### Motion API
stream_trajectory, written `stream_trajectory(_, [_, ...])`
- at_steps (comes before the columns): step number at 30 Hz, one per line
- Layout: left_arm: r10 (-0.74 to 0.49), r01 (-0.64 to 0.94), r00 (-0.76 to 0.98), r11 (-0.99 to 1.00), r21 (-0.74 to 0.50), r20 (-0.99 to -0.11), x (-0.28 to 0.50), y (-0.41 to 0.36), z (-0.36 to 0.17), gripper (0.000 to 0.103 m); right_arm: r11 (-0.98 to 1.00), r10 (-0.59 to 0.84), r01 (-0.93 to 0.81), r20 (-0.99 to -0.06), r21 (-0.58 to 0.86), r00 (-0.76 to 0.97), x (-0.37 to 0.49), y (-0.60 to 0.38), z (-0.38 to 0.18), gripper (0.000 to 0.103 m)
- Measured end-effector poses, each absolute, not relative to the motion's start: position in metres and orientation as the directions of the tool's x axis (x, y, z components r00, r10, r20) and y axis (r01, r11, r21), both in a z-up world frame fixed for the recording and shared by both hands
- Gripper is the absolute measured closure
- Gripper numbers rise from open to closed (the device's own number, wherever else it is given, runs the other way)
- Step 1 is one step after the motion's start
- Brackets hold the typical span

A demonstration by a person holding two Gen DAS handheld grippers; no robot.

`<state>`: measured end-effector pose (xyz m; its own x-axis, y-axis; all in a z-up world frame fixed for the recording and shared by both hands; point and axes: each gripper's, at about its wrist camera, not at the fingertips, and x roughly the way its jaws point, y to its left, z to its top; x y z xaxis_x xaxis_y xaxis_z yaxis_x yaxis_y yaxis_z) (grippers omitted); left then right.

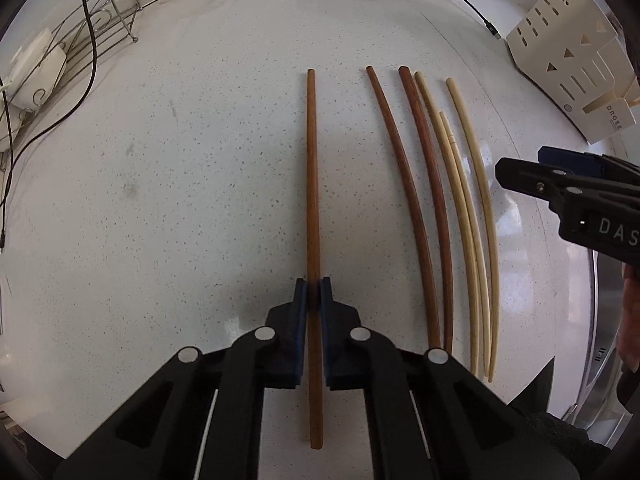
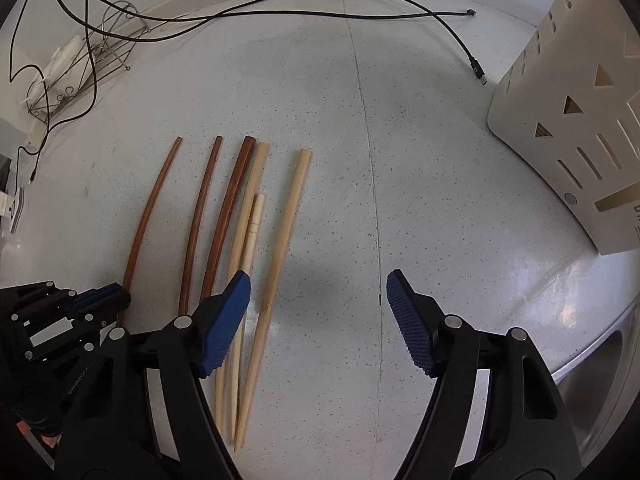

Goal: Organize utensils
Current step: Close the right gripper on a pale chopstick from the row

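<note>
Six chopsticks lie side by side on the white speckled counter (image 1: 180, 200). My left gripper (image 1: 313, 292) is shut on the leftmost brown chopstick (image 1: 312, 184), its blue pads pressing both sides near the close end. Two more brown chopsticks (image 1: 416, 184) and three pale ones (image 1: 472, 184) lie to its right. In the right wrist view, my right gripper (image 2: 318, 284) stands open just above the counter. The outermost pale chopstick (image 2: 288, 216) runs between its fingers, close to the left pad (image 2: 228, 320), untouched. The left gripper (image 2: 116, 300) shows at the left, on the brown chopstick (image 2: 150, 208).
A cream slotted utensil holder (image 2: 568, 120) stands at the right. A black cable (image 2: 280, 4) crosses the back of the counter. A wire rack (image 1: 100, 28) sits at the back left. A steel sink rim (image 2: 600, 340) runs along the near right.
</note>
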<state>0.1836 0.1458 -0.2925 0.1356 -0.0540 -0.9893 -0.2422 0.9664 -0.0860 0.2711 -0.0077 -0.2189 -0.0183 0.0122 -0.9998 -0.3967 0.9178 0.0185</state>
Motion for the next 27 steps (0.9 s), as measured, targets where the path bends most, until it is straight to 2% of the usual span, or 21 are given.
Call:
stream_trajectory(4, [-0.068, -0.267, 0.148, 0.958, -0.106, -0.987, 0.177, 0.152, -0.293, 0.097, 0.925, -0.005, -0.381, -0.998, 0.017, -0.056, 0.272, -0.008, -0.229, 0.048])
stream_trajectory(11, [-0.064, -0.27, 0.157, 0.957, -0.105, -0.986, 0.167, 0.151, -0.292, 0.097, 0.908, -0.061, -0.418, -0.996, -0.03, -0.062, 0.267, 0.008, -0.24, 0.048])
stream_trajectory(20, [-0.058, -0.268, 0.142, 0.959, -0.094, -0.988, 0.149, 0.133, -0.292, 0.097, 0.891, -0.099, -0.451, -0.992, -0.056, -0.073, 0.263, 0.023, -0.248, 0.055])
stream_trajectory(24, [-0.06, -0.271, 0.106, 0.959, -0.086, -0.993, 0.161, 0.136, -0.295, 0.097, 0.887, -0.11, -0.459, -0.99, -0.056, -0.092, 0.267, 0.03, -0.25, 0.076])
stream_trajectory(27, [-0.061, -0.273, 0.078, 0.959, -0.08, -0.995, 0.167, 0.135, -0.295, 0.097, 0.881, -0.119, -0.47, -0.988, -0.057, -0.102, 0.269, 0.033, -0.251, 0.088])
